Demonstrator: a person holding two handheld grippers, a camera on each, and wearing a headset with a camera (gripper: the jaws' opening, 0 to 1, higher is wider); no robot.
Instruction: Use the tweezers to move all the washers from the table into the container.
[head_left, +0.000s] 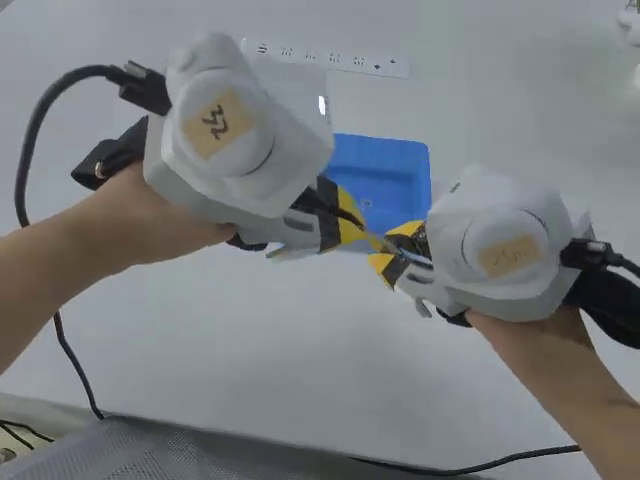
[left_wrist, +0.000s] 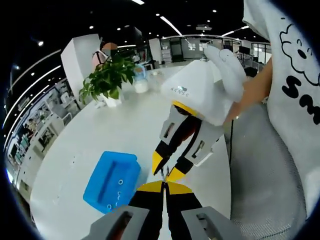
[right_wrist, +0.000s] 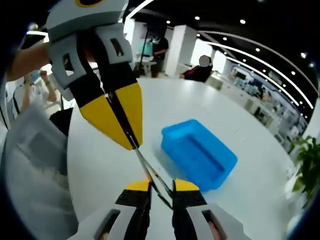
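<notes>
Tweezers (right_wrist: 145, 167): a thin bare-metal pair with two slim arms, held in the air above the tabletop (right_wrist: 100, 165) and not touching it. One end is pinched between the closed jaws of the left gripper (right_wrist: 132, 142). The other end sits in the gap between the jaws of the right gripper (right_wrist: 161, 187); contact there is unclear. Container (right_wrist: 187, 165): a bright blue, shallow rectangular tray with rounded corners and an open top, sitting flat on the white tabletop just beyond the tweezers. Washers (left_wrist: 120, 182): a few tiny pale rings lying flat on the container floor toward one end, apart from each other. Too small to count.
</notes>
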